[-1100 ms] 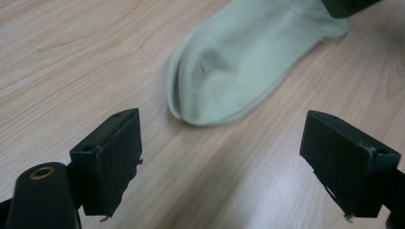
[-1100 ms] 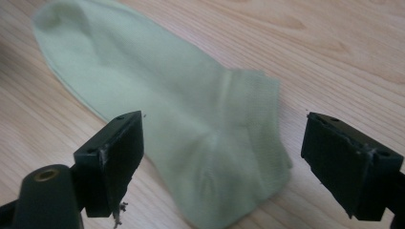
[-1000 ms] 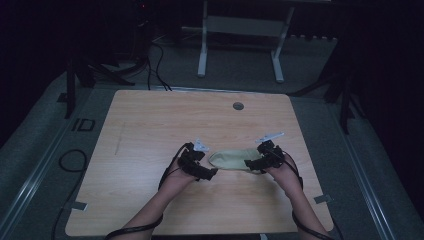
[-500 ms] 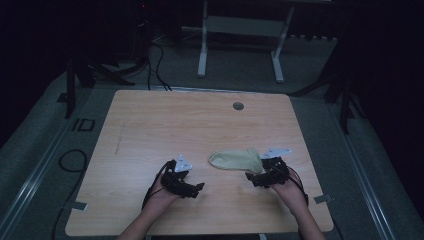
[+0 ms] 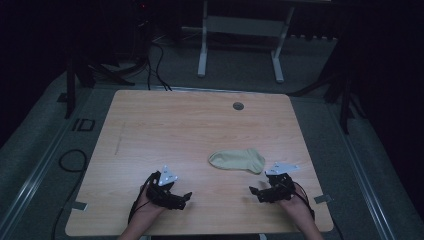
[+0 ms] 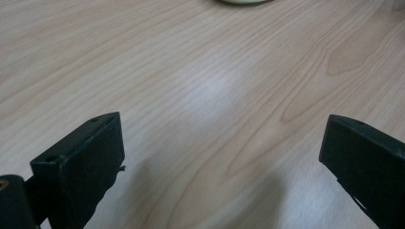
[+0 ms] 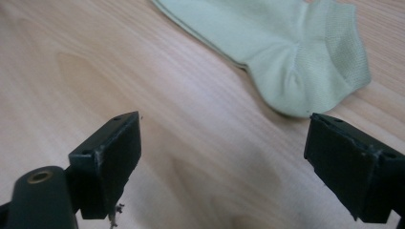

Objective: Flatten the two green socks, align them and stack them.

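High view showed the pale sock [image 5: 237, 160] lying flat on the table [image 5: 165, 130], right of centre; left gripper [image 5: 186, 198] had just been opening, empty, and right gripper [image 5: 253, 191] stood open near it.

Dim, grainy high view around a lit table [image 5: 200, 130]; brighter gripper views, blurred at near edges.

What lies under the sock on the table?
The sock lies flat on the bare wooden table; nothing pokes out at its edges. Whatever is beneath the fabric is covered.
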Available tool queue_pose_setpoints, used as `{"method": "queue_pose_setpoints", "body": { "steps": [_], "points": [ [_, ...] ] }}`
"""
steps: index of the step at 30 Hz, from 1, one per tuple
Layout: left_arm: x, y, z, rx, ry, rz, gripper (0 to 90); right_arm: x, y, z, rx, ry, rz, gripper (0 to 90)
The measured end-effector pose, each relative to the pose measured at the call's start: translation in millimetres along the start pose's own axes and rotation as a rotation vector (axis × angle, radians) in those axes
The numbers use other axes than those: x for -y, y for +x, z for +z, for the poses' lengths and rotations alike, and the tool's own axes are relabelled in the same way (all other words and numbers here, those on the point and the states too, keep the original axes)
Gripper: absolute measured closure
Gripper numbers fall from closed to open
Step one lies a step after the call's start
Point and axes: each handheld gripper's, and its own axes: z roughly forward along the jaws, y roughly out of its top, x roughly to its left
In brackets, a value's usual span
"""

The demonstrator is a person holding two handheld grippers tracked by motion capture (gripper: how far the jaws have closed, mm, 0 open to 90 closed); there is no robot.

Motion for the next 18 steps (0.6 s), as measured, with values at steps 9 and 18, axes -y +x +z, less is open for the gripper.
{"method": "queue_pose_setpoints", "body": {
  "steps": [9,18],
  "points": [
    [18.6,6.5,-18.0,-0.027,-0.028,-0.011,1.3,27.0,3.2,-9.4,0.018,-0.027,0.022,12.1],
    [32.6,10.1,-31.3,-0.053,-0.045,-0.019,1.3,47.1,6.3,-24.1,0.046,-0.055,0.037,12.2]
  ]
}}
